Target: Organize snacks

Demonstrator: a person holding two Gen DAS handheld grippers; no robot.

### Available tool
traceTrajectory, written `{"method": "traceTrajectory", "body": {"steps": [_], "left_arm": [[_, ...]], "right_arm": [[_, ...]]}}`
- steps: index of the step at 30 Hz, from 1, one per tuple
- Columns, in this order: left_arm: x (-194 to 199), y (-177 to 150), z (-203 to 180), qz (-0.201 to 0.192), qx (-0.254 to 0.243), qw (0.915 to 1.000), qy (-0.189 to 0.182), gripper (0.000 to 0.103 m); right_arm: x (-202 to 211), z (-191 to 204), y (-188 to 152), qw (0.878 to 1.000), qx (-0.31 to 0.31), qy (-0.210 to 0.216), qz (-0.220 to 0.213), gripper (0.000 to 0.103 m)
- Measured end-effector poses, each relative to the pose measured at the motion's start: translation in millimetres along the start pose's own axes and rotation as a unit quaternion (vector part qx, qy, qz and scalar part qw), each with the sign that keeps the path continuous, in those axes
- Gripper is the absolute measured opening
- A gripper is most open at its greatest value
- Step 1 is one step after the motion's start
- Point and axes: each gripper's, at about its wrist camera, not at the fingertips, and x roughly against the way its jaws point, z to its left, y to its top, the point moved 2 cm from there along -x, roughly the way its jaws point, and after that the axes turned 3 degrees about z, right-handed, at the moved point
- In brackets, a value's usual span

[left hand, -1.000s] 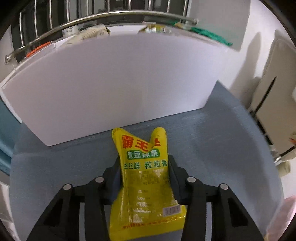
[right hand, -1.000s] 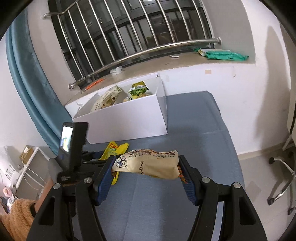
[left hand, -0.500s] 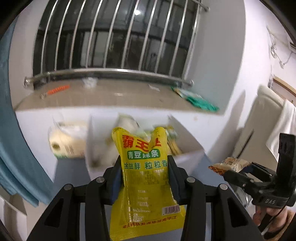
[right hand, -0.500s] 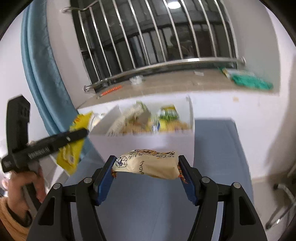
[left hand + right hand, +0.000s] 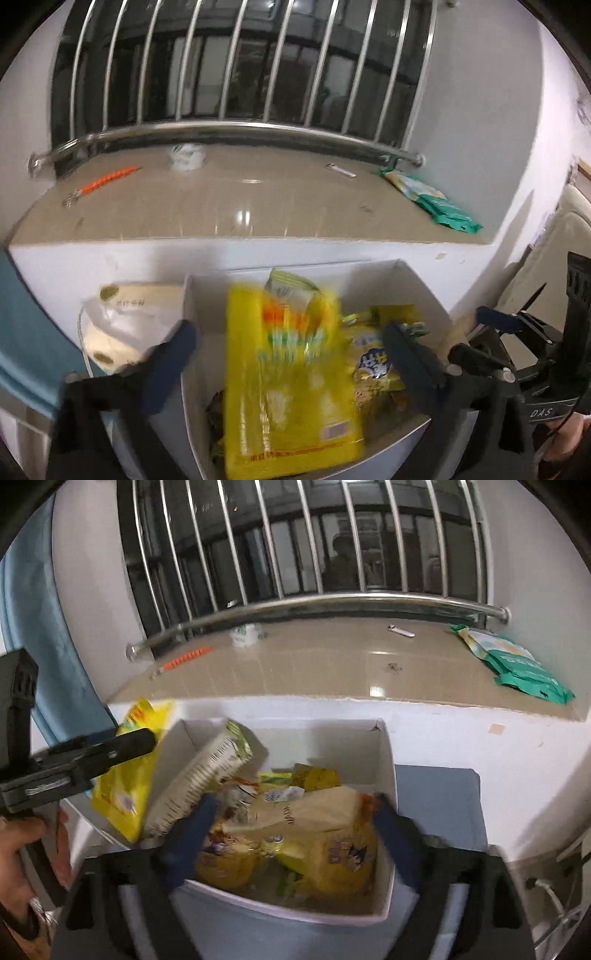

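A white open box (image 5: 402, 273) (image 5: 386, 760) holds several snack packets. My left gripper (image 5: 288, 339) is open above it; a blurred yellow snack bag (image 5: 288, 387) hangs between its spread fingers, free of the pads. My right gripper (image 5: 295, 812) is open too; the tan snack packet (image 5: 325, 812) lies between its fingers on the snacks in the box. The left gripper and yellow bag (image 5: 125, 786) show at the left of the right wrist view. The right gripper (image 5: 491, 347) shows at the right of the left wrist view.
A tan windowsill (image 5: 240, 199) with a steel rail runs behind the box, with a green packet (image 5: 436, 203), an orange pen (image 5: 103, 181) and a small cup on it. Tissue rolls in plastic (image 5: 125, 325) stand left of the box. The box sits on a blue-grey table (image 5: 436, 801).
Both grippers rose and moved over the box, then opened. The yellow bag left the left pads and is blurred in motion; the tan packet dropped from the right pads onto the box's snacks.
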Motion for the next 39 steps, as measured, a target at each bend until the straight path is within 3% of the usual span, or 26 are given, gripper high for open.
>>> {"method": "traceTrajectory", "body": {"steps": [5, 9, 14, 18, 21, 28, 31, 39], "left_arm": [[7, -14, 9, 0.008, 0.013, 0.9997, 0.02, 0.103], [37, -15, 3, -0.035, -0.002, 0.9989, 0.031, 0.103], [87, -17, -14, -0.099, -0.025, 0.9946, 0.018, 0.103], [124, -33, -28, -0.132, -0.038, 0.9902, 0.027, 0.103], [144, -51, -35, -0.109, -0.045, 0.9931, 0.002, 0.103], [199, -97, -50, -0.114, -0.066, 0.9911, 0.019, 0.103], [222, -116, -56, -0.121, -0.068, 0.99, 0.026, 0.103], [249, -167, -64, -0.089, -0.042, 0.9949, 0.022, 0.103]], "right_arm": [[8, -9, -8, 1.0, -0.008, -0.017, -0.017, 0.103], [22, -4, -7, 0.999, 0.002, -0.03, -0.029, 0.103], [58, 23, -3, 0.994, 0.052, -0.068, -0.073, 0.103], [87, 39, -4, 0.992, 0.048, -0.061, -0.094, 0.103], [104, 46, -8, 0.996, 0.03, -0.007, -0.083, 0.103], [164, 75, -45, 0.993, 0.041, 0.019, -0.112, 0.103], [184, 85, -66, 0.992, 0.054, 0.006, -0.117, 0.103], [226, 100, -123, 0.991, 0.049, -0.008, -0.124, 0.103]]}}
